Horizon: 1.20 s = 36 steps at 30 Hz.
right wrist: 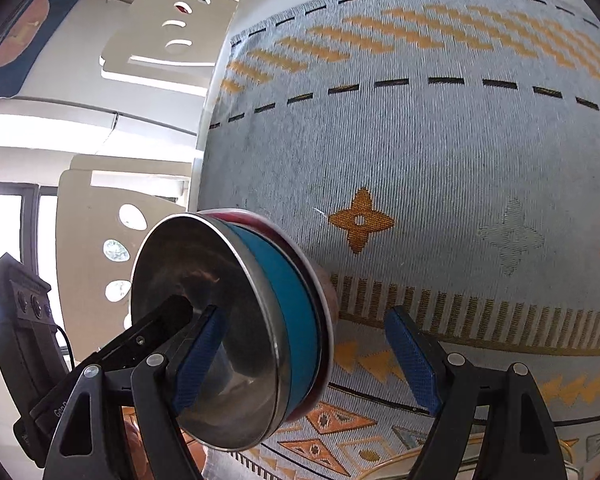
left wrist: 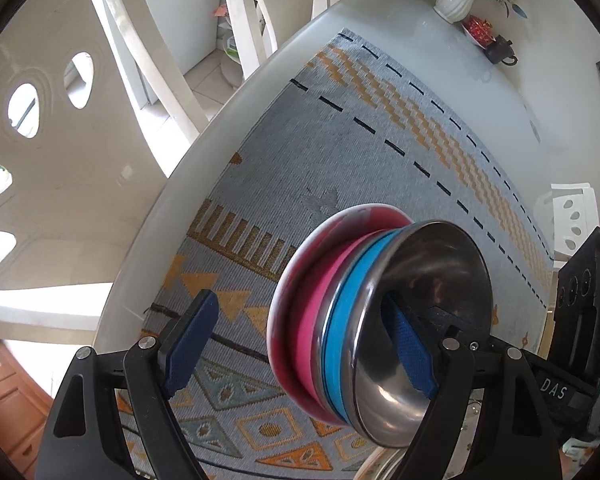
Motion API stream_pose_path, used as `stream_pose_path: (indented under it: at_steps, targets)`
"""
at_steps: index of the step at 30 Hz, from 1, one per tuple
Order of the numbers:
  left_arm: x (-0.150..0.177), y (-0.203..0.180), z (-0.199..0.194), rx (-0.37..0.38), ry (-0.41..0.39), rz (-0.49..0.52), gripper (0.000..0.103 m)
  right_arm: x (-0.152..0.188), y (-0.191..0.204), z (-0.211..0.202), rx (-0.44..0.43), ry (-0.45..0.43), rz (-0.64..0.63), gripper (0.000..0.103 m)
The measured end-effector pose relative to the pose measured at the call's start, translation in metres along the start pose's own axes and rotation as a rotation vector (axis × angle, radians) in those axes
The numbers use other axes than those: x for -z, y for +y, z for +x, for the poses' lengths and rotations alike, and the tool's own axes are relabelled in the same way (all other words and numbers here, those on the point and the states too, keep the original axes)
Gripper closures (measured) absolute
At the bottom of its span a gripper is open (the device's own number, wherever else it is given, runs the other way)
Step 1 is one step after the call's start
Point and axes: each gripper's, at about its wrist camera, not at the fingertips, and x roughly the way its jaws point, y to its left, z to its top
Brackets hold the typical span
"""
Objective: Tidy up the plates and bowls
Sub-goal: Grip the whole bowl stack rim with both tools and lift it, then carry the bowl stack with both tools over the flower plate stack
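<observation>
My L gripper [left wrist: 300, 344] is standing w/ jaws spread wide; no pad is pressing on anything. One blue finger [left wrist: 190, 344] is hanging free over the cloth, the other is sitting inside the steel bowl [left wrist: 432, 320], whose rim is passing between the two. My R gripper [right wrist: 308, 356] is spread wide the same way: one finger [right wrist: 198, 356] is inside the steel bowl, the other is out over the cloth, clear of the stack. Can't tell if either inner pad is touching the bowl wall.

The steel bowl is nesting on top of a blue bowl [left wrist: 346, 340], and that one is sitting in a pink plate [left wrist: 296, 300] w/ a pale rim. The stack is lying on the patterned grey-and-orange table mat [left wrist: 360, 152], near its edge in the R view. Can't tell if it's fully resting flat.

Mat is covering a white table [left wrist: 440, 60]. Far corner is holding a white vase [left wrist: 458, 0] w/ blue flowers, a small red dish and a dark little teapot just beside it. White chairs [left wrist: 140, 60] w/ oval cut-outs are standing round the table.
</observation>
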Motion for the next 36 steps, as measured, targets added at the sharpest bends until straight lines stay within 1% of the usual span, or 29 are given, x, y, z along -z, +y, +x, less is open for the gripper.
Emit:
stream_pose_path:
  at_steps: [4,10,11,12,13,15,16,18,19,21,22,24,26,30,34,36]
  targets:
    - [-0.002,0.001,0.008,0.002,0.017,-0.007,0.021,-0.002,-0.009,0.009,0.019,0.022,0.037,0.022]
    - [-0.005,0.005,0.019,0.005,0.034,-0.007,0.023,-0.003,-0.016,0.019,0.006,0.036,0.069,0.022]
    - [-0.005,0.006,0.020,0.015,0.037,-0.009,0.025,-0.003,-0.017,0.020,-0.002,0.038,0.076,0.022]
    - [-0.005,0.007,0.020,0.034,0.041,-0.015,0.029,-0.002,-0.017,0.021,-0.013,0.041,0.087,0.022]
    - [-0.005,0.008,0.021,0.059,0.045,-0.025,0.031,-0.001,-0.019,0.021,-0.033,0.042,0.101,0.022]
    - [-0.005,0.009,0.020,0.079,0.046,-0.031,0.038,-0.001,-0.022,0.021,-0.068,0.043,0.120,0.022]
    - [-0.005,0.008,0.019,0.087,0.043,-0.031,0.041,-0.001,-0.021,0.021,-0.071,0.043,0.120,0.022]
    - [-0.004,0.007,0.016,0.104,0.033,-0.034,0.050,0.000,-0.020,0.021,-0.054,0.037,0.109,0.022]
    - [-0.005,0.006,0.013,0.108,0.022,-0.033,0.052,-0.001,-0.018,0.021,-0.050,0.036,0.103,0.025]
    - [-0.006,0.005,0.010,0.126,0.010,-0.026,0.062,-0.001,-0.016,0.023,-0.056,0.038,0.104,0.032]
    - [-0.007,0.005,0.010,0.138,0.012,-0.023,0.062,-0.002,-0.015,0.024,-0.069,0.035,0.107,0.036]
    - [-0.008,0.003,0.011,0.136,0.011,-0.019,0.063,-0.004,-0.011,0.024,-0.089,0.029,0.097,0.042]
    - [-0.008,0.002,0.011,0.134,0.010,-0.009,0.063,-0.004,-0.006,0.024,-0.106,0.016,0.086,0.052]
    - [-0.009,0.004,0.013,0.138,0.023,-0.012,0.064,-0.005,0.003,0.025,-0.076,0.001,0.076,0.052]
    - [-0.008,0.001,0.012,0.129,0.032,0.013,0.066,-0.004,0.014,0.023,-0.020,-0.020,0.047,0.052]
    - [-0.007,0.001,0.011,0.135,0.033,0.027,0.066,-0.003,0.016,0.022,-0.006,-0.030,0.034,0.053]
